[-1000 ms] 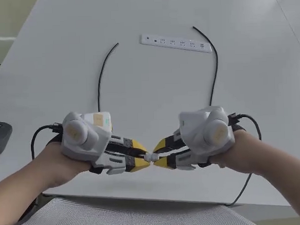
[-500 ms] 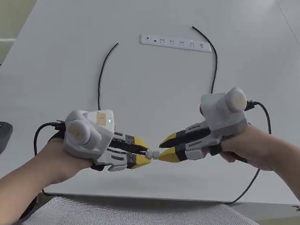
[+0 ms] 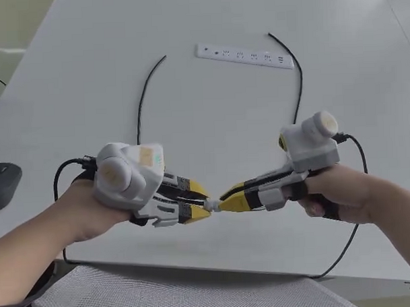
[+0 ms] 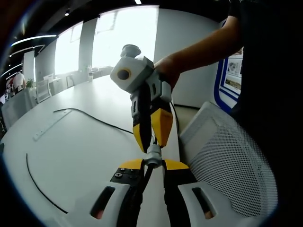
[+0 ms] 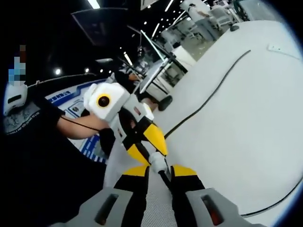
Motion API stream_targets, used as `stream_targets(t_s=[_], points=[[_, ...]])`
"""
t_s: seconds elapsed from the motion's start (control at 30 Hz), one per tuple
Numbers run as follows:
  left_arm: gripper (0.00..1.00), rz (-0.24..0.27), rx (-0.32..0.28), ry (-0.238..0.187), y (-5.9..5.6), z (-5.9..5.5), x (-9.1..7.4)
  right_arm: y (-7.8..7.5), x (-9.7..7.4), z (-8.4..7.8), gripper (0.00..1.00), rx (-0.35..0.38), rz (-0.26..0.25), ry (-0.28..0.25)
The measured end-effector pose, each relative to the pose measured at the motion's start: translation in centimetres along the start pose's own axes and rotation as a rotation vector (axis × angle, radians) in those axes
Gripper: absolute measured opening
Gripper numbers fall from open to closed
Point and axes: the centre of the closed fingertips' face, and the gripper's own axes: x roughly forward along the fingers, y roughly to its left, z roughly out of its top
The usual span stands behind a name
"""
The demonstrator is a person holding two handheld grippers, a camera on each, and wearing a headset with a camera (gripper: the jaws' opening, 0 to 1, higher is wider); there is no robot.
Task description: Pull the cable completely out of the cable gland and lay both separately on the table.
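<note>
Since half a second ago our right gripper (image 3: 224, 206) has dipped and closed up to the left gripper (image 3: 201, 206). From the head view, we see both meet tip to tip on the white cable gland (image 3: 211, 204). They hold it above the table (image 3: 68, 97), well apart from the power strip (image 3: 244, 56) and on our side of it. Along the left gripper, we see its jaws drawn in on the gland, with a black cable (image 4: 146, 177) running back between them. The right gripper pinches the gland's far end. Along the right gripper, its jaws sit narrow at the gland too. Which one grips the cable we cannot tell.
</note>
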Motion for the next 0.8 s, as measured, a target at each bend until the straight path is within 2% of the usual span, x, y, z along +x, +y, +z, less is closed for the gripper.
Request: stream_targets(t_s=[0.3, 0.8], points=[[0.15, -0.007, 0.045, 0.006, -0.12, 0.19, 0.29, 0.21, -0.14, 0.03, 0.09, 0.093, 0.056, -0.011], [0.15, -0.017, 0.08, 0.022, -0.33, 0.18, 0.4, 0.08, -0.01, -0.39, 0.11, 0.134, 0.081, 0.019]])
